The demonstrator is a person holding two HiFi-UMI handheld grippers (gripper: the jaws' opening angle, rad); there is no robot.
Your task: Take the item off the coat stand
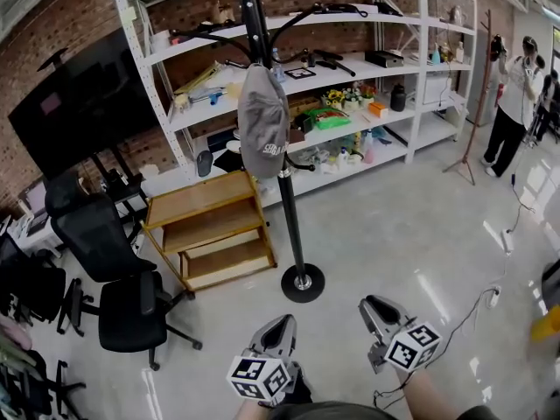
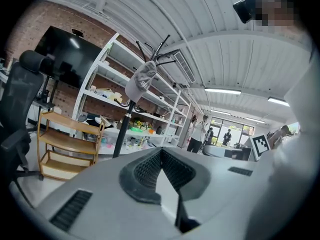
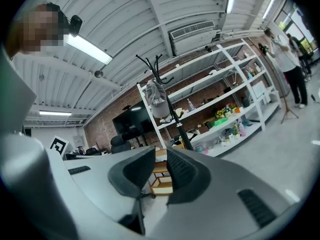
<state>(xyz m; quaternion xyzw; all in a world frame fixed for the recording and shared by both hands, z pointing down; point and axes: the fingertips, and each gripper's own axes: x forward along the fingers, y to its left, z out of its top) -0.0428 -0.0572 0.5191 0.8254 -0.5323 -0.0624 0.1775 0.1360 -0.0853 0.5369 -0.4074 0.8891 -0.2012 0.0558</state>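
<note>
A grey cap (image 1: 262, 121) hangs on a hook of the black coat stand (image 1: 291, 217), whose round base (image 1: 302, 283) rests on the pale floor. Both grippers are held low in front of the stand and well short of it. My left gripper (image 1: 278, 324) has its jaw tips together with nothing in them. My right gripper (image 1: 373, 306) stands a little open and empty. In the left gripper view the cap (image 2: 141, 79) shows above the joined tips of the gripper (image 2: 161, 153). In the right gripper view the cap (image 3: 158, 100) sits above the gap in the gripper (image 3: 161, 155).
A low wooden shelf unit (image 1: 210, 230) stands left of the stand's base, with black office chairs (image 1: 131, 309) further left. White shelving (image 1: 350, 77) full of items lines the brick wall behind. A person (image 1: 516, 103) stands far right. A cable (image 1: 472, 309) lies on the floor.
</note>
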